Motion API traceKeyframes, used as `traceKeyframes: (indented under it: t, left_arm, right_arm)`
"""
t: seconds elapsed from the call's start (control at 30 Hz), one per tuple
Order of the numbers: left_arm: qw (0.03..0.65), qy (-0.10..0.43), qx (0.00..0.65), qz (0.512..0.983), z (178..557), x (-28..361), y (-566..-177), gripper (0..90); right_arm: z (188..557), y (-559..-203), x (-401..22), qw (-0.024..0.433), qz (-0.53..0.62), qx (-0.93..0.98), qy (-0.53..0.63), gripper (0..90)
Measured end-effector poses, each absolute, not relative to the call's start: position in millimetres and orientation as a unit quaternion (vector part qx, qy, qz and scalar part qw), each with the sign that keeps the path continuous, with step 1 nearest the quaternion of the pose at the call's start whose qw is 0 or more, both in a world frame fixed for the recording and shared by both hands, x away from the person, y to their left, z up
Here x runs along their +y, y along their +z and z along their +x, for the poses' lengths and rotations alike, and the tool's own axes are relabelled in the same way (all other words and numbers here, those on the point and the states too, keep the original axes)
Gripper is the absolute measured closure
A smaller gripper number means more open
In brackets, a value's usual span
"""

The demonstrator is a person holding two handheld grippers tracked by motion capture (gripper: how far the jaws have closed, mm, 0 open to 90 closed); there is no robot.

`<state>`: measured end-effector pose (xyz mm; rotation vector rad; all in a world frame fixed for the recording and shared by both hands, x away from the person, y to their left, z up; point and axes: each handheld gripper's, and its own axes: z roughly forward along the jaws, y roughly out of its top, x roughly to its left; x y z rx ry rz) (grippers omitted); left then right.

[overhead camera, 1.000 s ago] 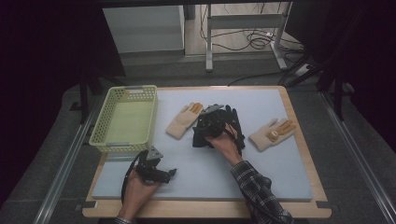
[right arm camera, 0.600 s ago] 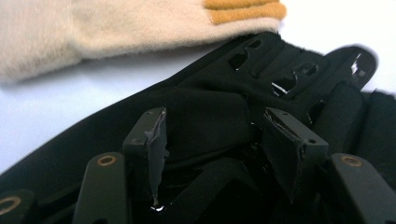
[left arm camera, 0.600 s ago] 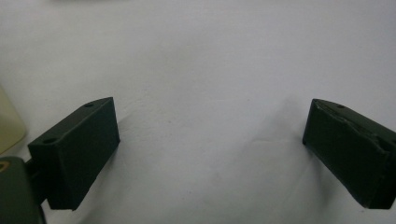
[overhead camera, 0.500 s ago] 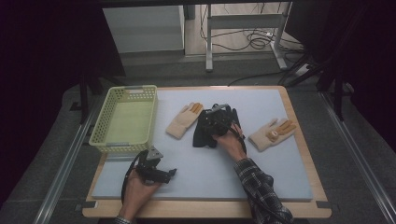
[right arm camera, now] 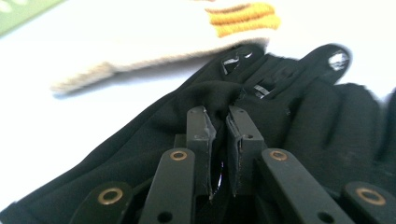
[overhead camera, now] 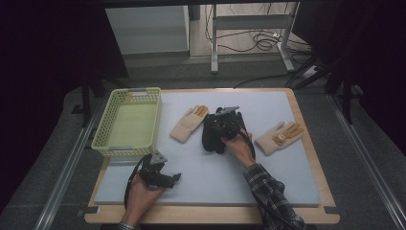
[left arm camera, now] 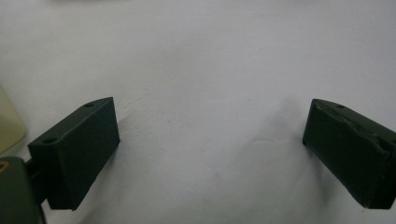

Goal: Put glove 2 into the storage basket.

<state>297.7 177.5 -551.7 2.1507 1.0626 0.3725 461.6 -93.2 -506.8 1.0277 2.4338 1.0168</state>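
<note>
Jaws of the left gripper [overhead camera: 176,177] gape wide over bare grey mat [overhead camera: 268,177] at seven o'clock, the yellow basket [overhead camera: 111,117] at its eleven. At centre, the right gripper [right arm camera: 218,135] pinches a fold of the black glove [right arm camera: 327,116], largely covering it from above. Cream gloves [overhead camera: 189,123] [overhead camera: 278,138] lie at nine and three o'clock of it.

A wooden table [overhead camera: 306,143] is covered by a pale grey mat [overhead camera: 230,167]. On the mat are laid a yellow-green basket [overhead camera: 125,125], a cream glove [overhead camera: 189,122], a black glove [overhead camera: 210,136] and a second cream glove [overhead camera: 276,138].
</note>
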Motion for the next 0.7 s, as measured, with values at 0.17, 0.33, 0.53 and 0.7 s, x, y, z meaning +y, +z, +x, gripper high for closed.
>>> traceKeyframes:
  t: [0.17,0.33,0.53,0.7]
  left_arm:
    - [0.349,0.145,0.409,0.831,298,178,-552,3.7]
    - [0.351,0.145,0.410,0.829,298,177,-552,3.7]
    - [0.351,0.144,0.411,0.829,298,177,-552,3.7]
    - [0.350,0.145,0.409,0.830,298,177,-552,3.7]
  right_arm:
    - [434,-489,-100,0.142,0.342,0.849,0.377,79.5]
    - [411,-480,-103,0.129,0.331,0.848,0.394,79.4]
    - [376,-484,-97,0.105,0.312,0.858,0.394,79.2]
    - [357,-502,-87,0.086,0.288,0.874,0.381,60.1]
